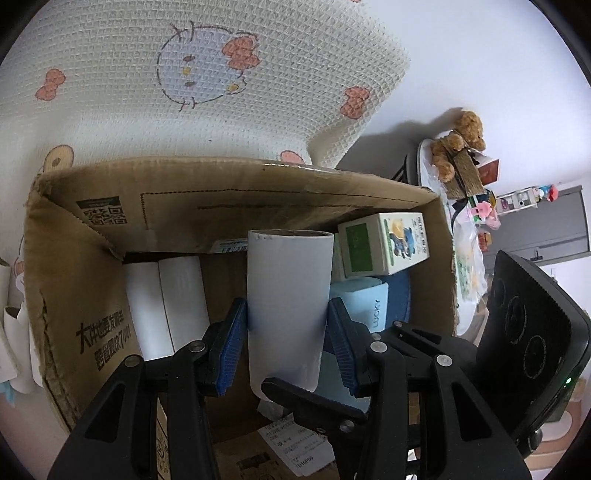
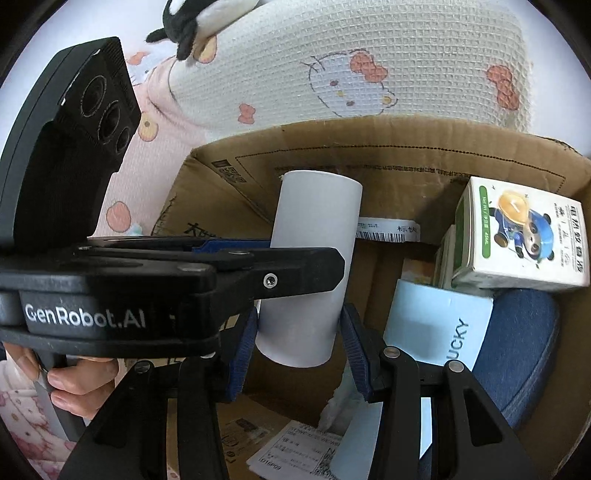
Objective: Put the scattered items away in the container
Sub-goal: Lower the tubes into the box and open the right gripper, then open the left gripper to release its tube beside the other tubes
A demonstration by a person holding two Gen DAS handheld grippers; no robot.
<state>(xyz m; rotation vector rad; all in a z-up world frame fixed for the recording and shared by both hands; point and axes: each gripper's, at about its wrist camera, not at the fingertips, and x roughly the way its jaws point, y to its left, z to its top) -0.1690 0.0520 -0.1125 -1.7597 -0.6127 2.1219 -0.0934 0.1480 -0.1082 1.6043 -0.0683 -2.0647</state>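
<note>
A white paper tube (image 1: 288, 273) (image 2: 317, 206) hangs tilted over the open cardboard box (image 1: 92, 258) (image 2: 406, 155). My left gripper (image 1: 286, 325) is shut on its middle, blue pads pressing both sides. My right gripper (image 2: 299, 332) is shut on the tube's lower end. In the right wrist view the left gripper (image 2: 280, 258) crosses in from the left. One right-gripper finger (image 1: 314, 402) shows below the tube in the left wrist view. Inside the box lie two white rolls (image 1: 166, 306), a green-and-white carton (image 1: 384, 243) (image 2: 517, 240), a pale blue box (image 1: 365, 306) (image 2: 436, 325) and a blue denim piece (image 2: 517, 350).
Printed paper slips (image 1: 291, 443) (image 2: 295, 454) lie on the box floor. More white tubes (image 1: 14, 332) lie outside the box's left wall. A waffle blanket with cartoon prints (image 1: 184, 74) rises behind. A teddy bear (image 1: 458, 144) sits on a cluttered round table; a penguin plush (image 2: 199, 18) lies on the blanket.
</note>
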